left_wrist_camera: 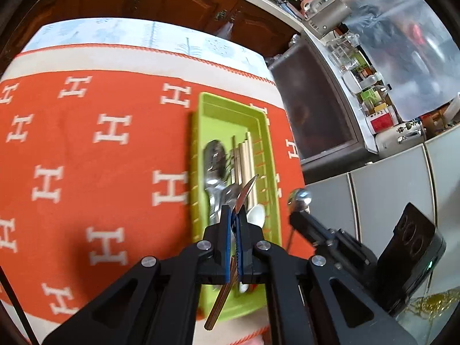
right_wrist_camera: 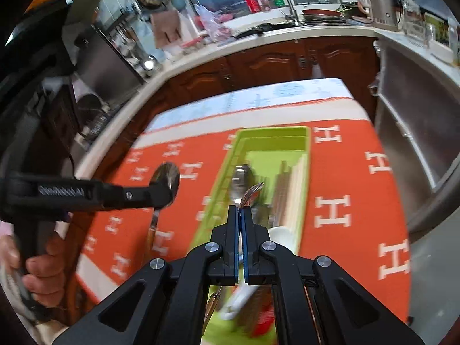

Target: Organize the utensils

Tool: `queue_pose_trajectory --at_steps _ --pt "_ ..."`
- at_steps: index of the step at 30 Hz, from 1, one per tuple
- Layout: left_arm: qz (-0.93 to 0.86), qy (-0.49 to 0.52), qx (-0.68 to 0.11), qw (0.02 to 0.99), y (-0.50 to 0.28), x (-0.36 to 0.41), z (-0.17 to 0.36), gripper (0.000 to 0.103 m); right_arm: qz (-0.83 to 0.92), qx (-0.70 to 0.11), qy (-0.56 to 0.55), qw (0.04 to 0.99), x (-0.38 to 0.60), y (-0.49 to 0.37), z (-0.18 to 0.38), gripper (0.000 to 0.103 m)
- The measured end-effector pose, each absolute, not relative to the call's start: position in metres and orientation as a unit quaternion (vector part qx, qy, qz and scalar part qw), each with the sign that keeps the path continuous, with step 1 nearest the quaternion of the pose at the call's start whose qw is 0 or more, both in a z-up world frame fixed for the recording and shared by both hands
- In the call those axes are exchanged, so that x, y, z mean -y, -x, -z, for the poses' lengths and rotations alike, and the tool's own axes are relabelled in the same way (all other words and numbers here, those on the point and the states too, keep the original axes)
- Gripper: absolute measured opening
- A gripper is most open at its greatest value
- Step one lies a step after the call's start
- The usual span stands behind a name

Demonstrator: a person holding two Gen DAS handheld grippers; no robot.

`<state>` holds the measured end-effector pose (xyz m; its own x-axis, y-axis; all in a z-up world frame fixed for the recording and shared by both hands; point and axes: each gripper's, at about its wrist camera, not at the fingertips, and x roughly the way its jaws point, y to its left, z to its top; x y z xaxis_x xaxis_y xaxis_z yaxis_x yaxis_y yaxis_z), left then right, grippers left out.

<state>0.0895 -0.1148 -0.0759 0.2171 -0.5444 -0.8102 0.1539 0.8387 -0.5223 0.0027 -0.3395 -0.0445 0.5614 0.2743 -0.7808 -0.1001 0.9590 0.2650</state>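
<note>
Two claws hang over the green tray [left_wrist_camera: 201, 106] on the orange cloth [left_wrist_camera: 86, 143]. The left claw [left_wrist_camera: 235, 215] is pinched shut on a spoon [left_wrist_camera: 244, 192] with a gold handle. The right claw [right_wrist_camera: 239, 210] pinches a fork [right_wrist_camera: 253, 191]. Their handles hide behind the black fingers. Only the right view shows the spoon's round bowl, and a hand [right_wrist_camera: 43, 273] on the left. The tray's insides blur.

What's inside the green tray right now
In the green tray lie metal spoons, pale chopsticks and a white spoon. Its near end is hidden behind the left gripper, so anything there can't be made out.
</note>
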Motion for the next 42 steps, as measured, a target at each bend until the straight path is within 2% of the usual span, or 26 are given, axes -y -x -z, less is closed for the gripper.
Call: queue_pose_trajectory --at_steps 4,7,9,12,16,18,22,27,29,31,32,39,42 --pt "0.221 0.150 -0.594 0.759 -0.102 0.136 0.093 0.001 -0.096 -0.483 -0.091 0.866 0.345 -0.027 0.068 0.002" --pt "0.216 0.133 -0.608 0.753 -0.106 0.142 0.106 0.011 -0.085 -0.502 -0.094 0.855 0.348 -0.041 0.083 0.003" --pt "0.210 0.121 -0.604 0.759 -0.104 0.142 0.106 0.032 -0.085 -0.505 -0.104 0.853 0.349 -0.045 0.089 0.004" --pt "0.202 0.098 -0.588 0.777 -0.099 0.138 0.098 0.053 -0.090 -0.503 -0.110 0.853 0.347 -0.047 0.088 0.010" --pt "0.193 0.072 -0.569 0.796 -0.094 0.128 0.085 0.057 -0.089 -0.498 -0.115 0.855 0.339 -0.047 0.082 0.020" --pt "0.186 0.063 -0.563 0.803 -0.090 0.123 0.080 0.065 -0.089 -0.496 -0.118 0.855 0.335 -0.044 0.077 0.020" --pt "0.179 0.052 -0.555 0.810 -0.082 0.111 0.073 0.067 -0.083 -0.496 -0.121 0.856 0.330 -0.036 0.070 0.021" --pt "0.169 0.043 -0.544 0.821 -0.068 0.097 0.065 0.079 -0.076 -0.503 -0.126 0.852 0.324 -0.022 0.068 0.023" --pt "0.165 0.039 -0.538 0.826 -0.060 0.091 0.062 0.080 -0.073 -0.505 -0.129 0.850 0.322 -0.015 0.069 0.025" --pt "0.163 0.033 -0.534 0.829 -0.053 0.085 0.059 0.083 -0.069 -0.506 -0.136 0.849 0.320 -0.008 0.069 0.036" --pt "0.161 0.028 -0.531 0.832 -0.048 0.081 0.058 0.087 -0.067 -0.506 -0.139 0.849 0.318 -0.004 0.069 0.037" --pt "0.138 -0.002 -0.504 0.853 -0.016 0.053 0.049 0.091 -0.074 -0.512 -0.142 0.844 0.293 0.022 0.066 0.039" --pt "0.118 -0.021 -0.491 0.863 -0.003 0.038 0.046 0.095 -0.075 -0.509 -0.145 0.845 0.280 0.031 0.061 0.044"
